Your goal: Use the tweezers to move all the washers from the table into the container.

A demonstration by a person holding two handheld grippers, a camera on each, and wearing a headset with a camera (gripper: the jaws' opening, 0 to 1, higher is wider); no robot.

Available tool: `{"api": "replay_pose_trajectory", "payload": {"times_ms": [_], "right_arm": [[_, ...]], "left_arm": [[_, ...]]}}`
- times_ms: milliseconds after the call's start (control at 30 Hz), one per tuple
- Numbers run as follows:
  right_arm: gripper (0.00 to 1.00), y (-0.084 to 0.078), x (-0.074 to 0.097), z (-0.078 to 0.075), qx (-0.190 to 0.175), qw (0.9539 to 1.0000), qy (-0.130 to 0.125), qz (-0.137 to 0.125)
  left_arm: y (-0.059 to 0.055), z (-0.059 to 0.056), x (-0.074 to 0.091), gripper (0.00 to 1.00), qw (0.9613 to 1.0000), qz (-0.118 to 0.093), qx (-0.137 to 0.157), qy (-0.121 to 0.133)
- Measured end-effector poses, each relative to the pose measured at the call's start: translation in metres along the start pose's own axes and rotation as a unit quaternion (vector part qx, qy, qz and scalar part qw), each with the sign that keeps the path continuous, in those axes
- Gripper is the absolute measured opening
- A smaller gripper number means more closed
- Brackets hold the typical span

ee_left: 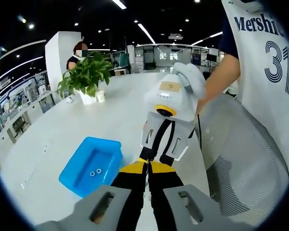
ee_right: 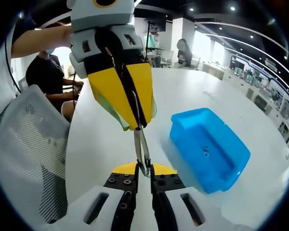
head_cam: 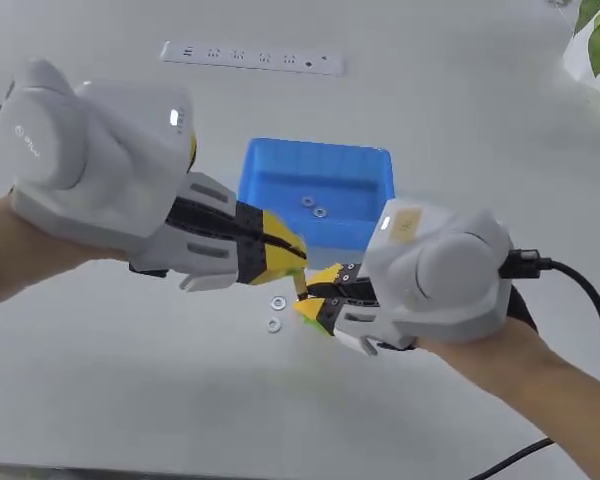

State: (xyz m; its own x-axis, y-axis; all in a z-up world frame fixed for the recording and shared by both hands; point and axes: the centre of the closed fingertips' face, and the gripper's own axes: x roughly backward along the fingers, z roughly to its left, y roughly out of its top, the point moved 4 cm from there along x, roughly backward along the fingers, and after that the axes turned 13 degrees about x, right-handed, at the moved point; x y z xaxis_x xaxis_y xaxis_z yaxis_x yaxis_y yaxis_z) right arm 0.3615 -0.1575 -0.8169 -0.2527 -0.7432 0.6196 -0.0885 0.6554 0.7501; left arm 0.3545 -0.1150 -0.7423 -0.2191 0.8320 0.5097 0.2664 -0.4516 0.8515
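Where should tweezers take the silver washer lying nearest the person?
Pinch the small silver metal washer across its ring, one tip in the hole, one outside, coming from above: it lies flat on the white table, so its edge probably offers little purchase.

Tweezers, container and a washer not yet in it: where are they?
tweezers (ee_right: 139,142), right gripper view, on the thin metal arms.
container (head_cam: 318,148), head view, on its far rim.
washer (head_cam: 278,303), head view, on the upper of two loose rings.
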Motion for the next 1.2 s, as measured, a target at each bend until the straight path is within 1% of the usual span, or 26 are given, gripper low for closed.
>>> {"api": "replay_pose_trajectory", "payload": {"times_ms": [100,200,233,333,467,500,533,633,667,767,867,933,1067,1133,1200], "right_arm": [[0.1,0.009,0.005,-0.01,0.021,0.9997,-0.012,-0.001],[0.1,0.017,0.009,-0.02,0.035,0.9991,-0.022,-0.004],[0.1,0.02,0.011,-0.025,0.039,0.9989,-0.027,-0.006],[0.11,0.026,0.015,-0.037,0.043,0.9983,-0.038,-0.012],[0.11,0.032,0.017,-0.052,0.051,0.9972,-0.053,-0.015],[0.11,0.033,0.018,-0.055,0.054,0.9968,-0.056,-0.016],[0.11,0.034,0.018,-0.059,0.059,0.9963,-0.06,-0.015],[0.11,0.036,0.017,-0.069,0.079,0.9943,-0.071,-0.004],[0.11,0.036,0.017,-0.07,0.08,0.9942,-0.072,-0.004],[0.1,0.037,0.014,-0.079,0.078,0.994,-0.076,-0.006],[0.1,0.035,0.01,-0.087,0.077,0.9939,-0.078,-0.003],[0.1,0.033,0.007,-0.092,0.071,0.9943,-0.079,-0.004],[0.1,0.028,0.003,-0.099,0.062,0.9947,-0.081,0.0],[0.1,0.024,0.001,-0.104,0.049,0.9954,-0.082,-0.001],[0.1,0.02,-0.002,-0.106,0.045,0.9954,-0.084,0.002]], "left_arm": [[0.01,0.002,0.006,0.05,0.9998,-0.002,-0.018,0.005],[0.022,0.009,0.012,0.05,0.9993,-0.008,-0.033,0.014],[0.023,0.01,0.013,0.05,0.9992,-0.009,-0.035,0.015],[0.034,0.016,0.018,0.05,0.9984,-0.016,-0.049,0.023],[0.045,0.026,0.02,0.05,0.9974,-0.018,-0.064,0.028],[0.045,0.032,0.019,0.05,0.9972,-0.019,-0.066,0.03],[0.046,0.035,0.018,0.05,0.997,-0.02,-0.069,0.03],[0.052,0.042,0.017,0.05,0.996,-0.016,-0.082,0.032],[0.053,0.043,0.016,0.05,0.9959,-0.018,-0.083,0.032],[0.058,0.05,0.013,0.05,0.9954,-0.022,-0.087,0.034],[0.06,0.058,0.009,0.05,0.9951,-0.019,-0.091,0.033],[0.06,0.064,0.005,0.05,0.9953,-0.025,-0.088,0.032],[0.059,0.078,0.0,0.05,0.9958,-0.031,-0.078,0.038],[0.058,0.083,-0.003,0.05,0.9961,-0.033,-0.073,0.039],[0.055,0.087,-0.006,0.05,0.9963,-0.031,-0.07,0.04]]}}
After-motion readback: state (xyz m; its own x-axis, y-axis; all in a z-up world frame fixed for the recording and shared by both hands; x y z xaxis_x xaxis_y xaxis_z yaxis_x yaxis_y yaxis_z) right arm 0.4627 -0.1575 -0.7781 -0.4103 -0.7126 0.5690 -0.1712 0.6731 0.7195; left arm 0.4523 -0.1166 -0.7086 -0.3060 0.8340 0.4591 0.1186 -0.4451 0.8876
